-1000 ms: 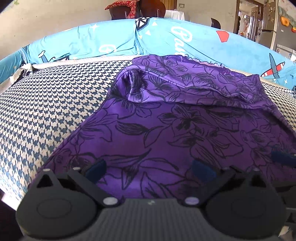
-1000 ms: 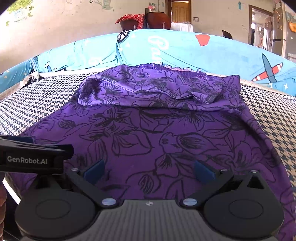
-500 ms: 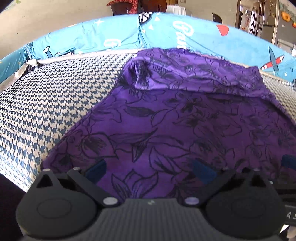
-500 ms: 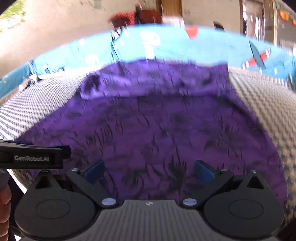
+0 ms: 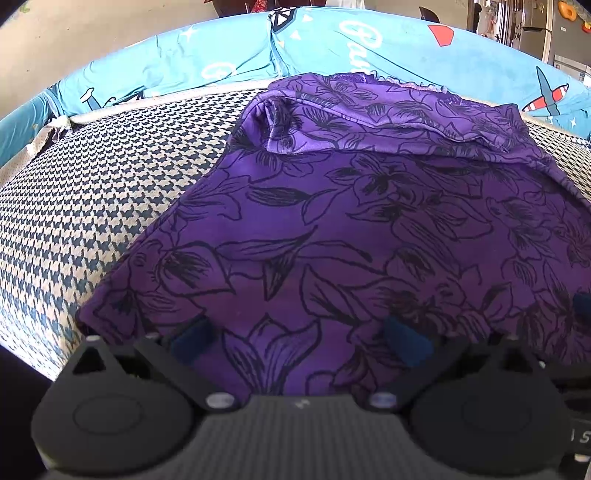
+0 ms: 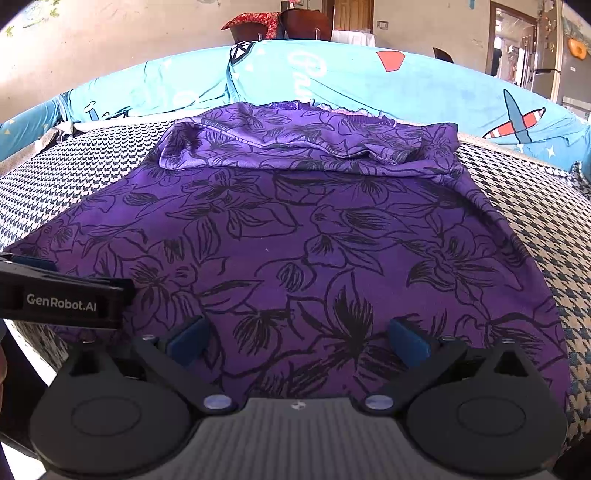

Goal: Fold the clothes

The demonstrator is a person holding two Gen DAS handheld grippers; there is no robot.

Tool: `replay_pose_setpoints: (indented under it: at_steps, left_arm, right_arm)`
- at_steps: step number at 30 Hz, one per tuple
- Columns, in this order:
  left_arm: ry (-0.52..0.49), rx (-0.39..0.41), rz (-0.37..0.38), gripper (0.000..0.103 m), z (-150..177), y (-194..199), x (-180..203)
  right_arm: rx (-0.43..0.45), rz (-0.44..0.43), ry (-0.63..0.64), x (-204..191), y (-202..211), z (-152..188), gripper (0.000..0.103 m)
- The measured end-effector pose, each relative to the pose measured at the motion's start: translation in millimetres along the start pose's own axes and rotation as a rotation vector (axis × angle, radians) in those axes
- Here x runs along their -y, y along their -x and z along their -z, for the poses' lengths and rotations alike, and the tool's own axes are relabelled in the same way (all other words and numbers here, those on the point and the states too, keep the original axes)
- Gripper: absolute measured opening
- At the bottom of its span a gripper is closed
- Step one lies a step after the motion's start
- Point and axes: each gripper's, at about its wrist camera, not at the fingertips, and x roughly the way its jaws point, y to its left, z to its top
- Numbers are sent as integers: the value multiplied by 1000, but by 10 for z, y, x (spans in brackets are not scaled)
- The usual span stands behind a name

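A purple garment with black flower outlines lies spread on a houndstooth-covered surface. Its far end is folded back into a lighter band. My left gripper stands open over the garment's near hem, close to its left corner, blue pads apart with cloth showing between them. My right gripper is also open over the near hem, further right. In the right wrist view the left gripper's body shows at the left edge. Whether either touches the cloth I cannot tell.
Turquoise cushions with plane prints line the back of the surface. Behind them are a wall, chairs and a doorway. The surface's near edge drops off at the lower left.
Both grippers have drawn back toward the near hem and tilted slightly; the garment's near left corner has come into the left view. The garment has not moved, and both grippers stayed open.
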Motion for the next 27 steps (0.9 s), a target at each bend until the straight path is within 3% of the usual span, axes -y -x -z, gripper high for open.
replay_pose_setpoints:
  at_steps: [15, 22, 27]
  left_arm:
    - [-2, -21, 7, 103, 67, 43, -22]
    - [1, -29, 4, 103, 102, 75, -24]
    - [24, -10, 33, 103, 90, 129, -40]
  right_arm:
    - [-51, -13, 40, 60, 218, 230, 103]
    - [-75, -45, -12, 177, 327, 304, 103]
    - [-12, -27, -70, 254, 425, 290, 103]
